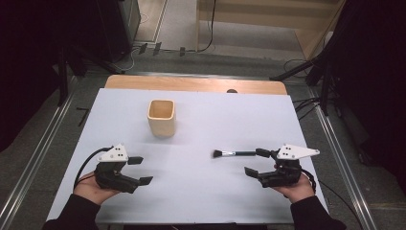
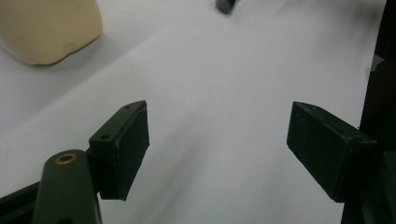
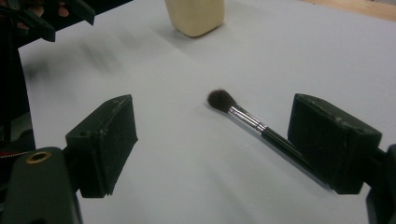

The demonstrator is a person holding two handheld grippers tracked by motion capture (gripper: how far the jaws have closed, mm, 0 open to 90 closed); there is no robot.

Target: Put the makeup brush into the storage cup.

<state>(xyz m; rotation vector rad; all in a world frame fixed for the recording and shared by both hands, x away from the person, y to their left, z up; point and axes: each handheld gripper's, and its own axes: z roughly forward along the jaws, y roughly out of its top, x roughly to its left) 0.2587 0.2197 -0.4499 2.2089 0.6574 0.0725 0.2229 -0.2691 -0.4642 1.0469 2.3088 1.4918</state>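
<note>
The white table (image 1: 201, 191) takes up most of what I can see from here, and nearly all of it lies bare ahead of both pairs of jaws. Next in size is the cream cup (image 1: 161, 118), standing upright and empty as far as I can tell, well beyond the left gripper (image 1: 139, 170) and a little off to the side of its jaws. That gripper rests low in the person's hand with its jaws spread wide and nothing between them.

The right gripper (image 1: 256, 162) is likewise spread wide, holding nothing. Its far jaw sits just beside the handle end of the brush (image 1: 234, 154); in the right gripper view the brush (image 3: 261, 127) runs slantwise from the open gap towards the right-hand jaw, bristles pointing away, handle slipping behind that jaw. Whether the jaw touches the handle I cannot tell.

My reading is that the work has barely begun: the brush lies flat on the table, ungrasped, well apart from the cup. Closing on the handle, lifting it and carrying it over to the cup all seem left to do.
</note>
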